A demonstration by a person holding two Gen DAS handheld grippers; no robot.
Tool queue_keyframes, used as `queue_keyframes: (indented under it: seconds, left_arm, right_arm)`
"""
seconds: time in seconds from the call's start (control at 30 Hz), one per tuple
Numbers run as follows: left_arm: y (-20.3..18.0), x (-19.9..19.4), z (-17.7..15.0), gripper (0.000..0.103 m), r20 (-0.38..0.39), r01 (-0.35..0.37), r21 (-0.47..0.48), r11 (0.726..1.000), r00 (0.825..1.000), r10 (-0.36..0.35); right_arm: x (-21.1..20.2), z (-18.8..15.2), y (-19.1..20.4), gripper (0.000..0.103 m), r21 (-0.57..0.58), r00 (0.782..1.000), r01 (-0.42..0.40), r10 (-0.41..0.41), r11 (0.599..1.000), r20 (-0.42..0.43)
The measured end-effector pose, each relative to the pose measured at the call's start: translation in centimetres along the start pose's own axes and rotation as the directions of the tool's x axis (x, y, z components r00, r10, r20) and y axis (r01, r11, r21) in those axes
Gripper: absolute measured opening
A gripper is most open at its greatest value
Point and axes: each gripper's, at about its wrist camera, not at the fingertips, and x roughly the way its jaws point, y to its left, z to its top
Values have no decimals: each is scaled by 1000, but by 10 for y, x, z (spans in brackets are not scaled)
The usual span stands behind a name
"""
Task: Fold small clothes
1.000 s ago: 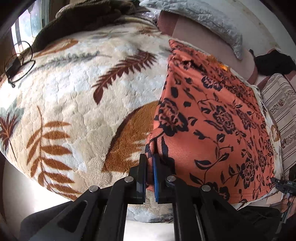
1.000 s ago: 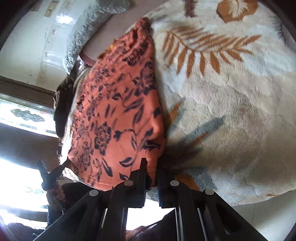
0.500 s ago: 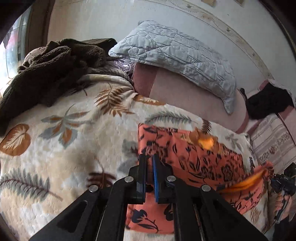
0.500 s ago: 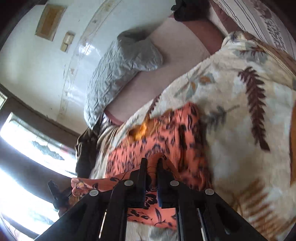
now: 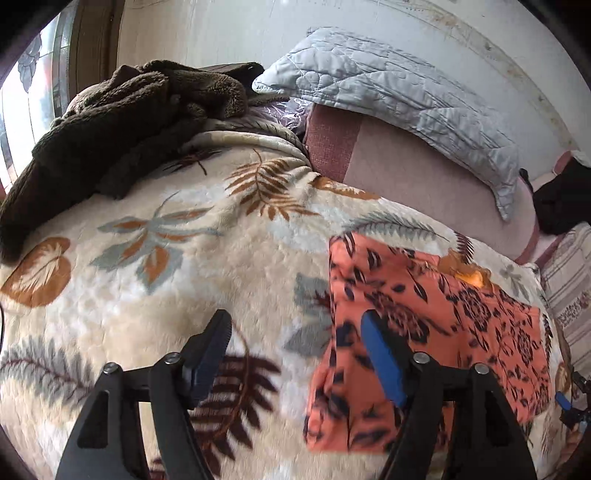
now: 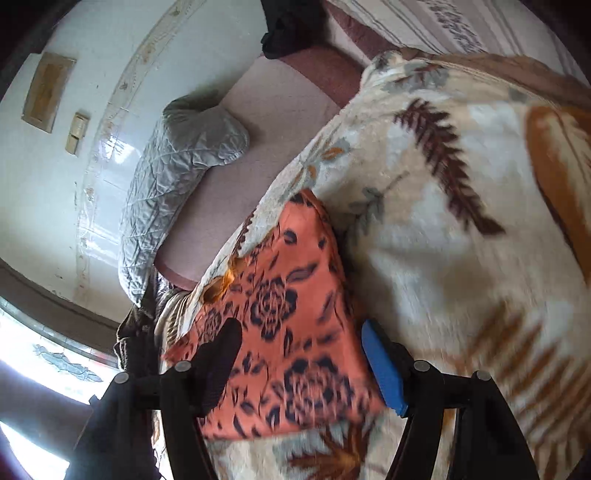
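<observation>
Orange floral garment (image 5: 436, 325), one, folded

Ahead of my jaws a cream blanket (image 5: 192, 266) printed with fern leaves covers the bed. Beyond it a pale quilted pillow (image 5: 399, 99) leans on a white wall (image 5: 221, 33). Far left of my left jaws a brown fleece heap (image 5: 110, 122) lies by a bright window (image 5: 33, 85). A striped cushion (image 5: 572, 288) sits at right.
</observation>
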Motion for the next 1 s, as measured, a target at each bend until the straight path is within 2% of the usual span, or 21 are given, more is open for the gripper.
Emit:
queue_keyframes:
  seconds: [0.07,0.13,0.2,0.23,0.27,0.33,0.37,0.4,0.43,0.47,0.5,0.53,0.63,0.7,0.77,0.87,0.93,0.97,1.0]
  left_arm:
    - [6,-13,-32,78,-19,32,-17,999,999,-33]
    - [-1,-8,-58,78,-62,46,-9,999,997,-47]
    - [-14,12,-70,78,-109,44,20,999,993,-42]
    - [-20,22,-73,78,-129,20,30,999,992,-16]
    - [-23,32,-71,78,-136,-4,20,1000,991,7]
    - [-25,42,-69,78,-127,-45,-34,998,991,40]
    - [-27,43,-64,57,-108,-46,-43,998,993,41]
    - [-31,47,-58,11,-135,-7,-50,999,991,0]
    - [-33,50,-52,12,-175,2,-75,997,984,-15]
    - [-35,47,-46,11,-180,-14,-94,995,984,-4]
    - [-39,39,-40,10,-171,-18,-90,996,985,2]
    - [-43,26,-34,10,-143,-23,-81,996,990,11]
    - [-50,-26,-26,9,-57,7,-57,998,998,-10]
    - [-49,-61,-27,9,-16,29,-56,998,999,-30]
    - [-40,-95,-36,9,11,47,-67,997,999,-47]
    - [-18,-124,-72,10,-14,62,-78,995,998,-63]
    - [-6,-118,-111,15,-87,36,-52,998,995,-40]
    - [2,-107,-132,15,-134,6,-24,1000,991,-9]
    - [11,-94,-151,19,-190,-42,-9,999,981,40]
  right_arm:
    - [-6,-35,-13,76,57,999,1,2,998,-50]
    - [5,-57,-19,76,110,996,-13,23,994,-90]
    - [24,-61,-15,76,110,994,-20,31,994,-101]
    - [34,-59,-13,76,122,995,-20,31,992,-91]
    - [45,-55,-12,76,134,996,-12,24,991,-90]
    - [55,-46,-13,71,193,999,26,-20,981,-34]
    - [60,-42,-8,63,189,999,34,-30,981,-22]
    - [65,-37,-4,27,162,998,63,-61,985,-16]
    - [73,-34,-4,12,172,994,105,-100,980,-34]
    - [79,-32,-3,11,193,992,126,-117,973,-55]
    - [76,-29,1,9,173,989,148,-144,974,-38]
    - [67,-26,12,8,140,988,156,-157,978,-7]
    - [29,-23,56,8,37,992,116,-118,993,45]
    - [0,-27,79,8,-37,993,108,-106,993,60]
    - [-31,-36,87,8,-58,993,94,-89,994,76]
    - [-69,-70,72,8,-70,995,91,-89,993,42]
    - [-80,-103,39,15,-37,995,91,-93,995,-42]
    - [-84,-119,16,22,-26,991,111,-113,993,-78]
    - [-83,-132,-6,38,-26,982,151,-153,988,-108]
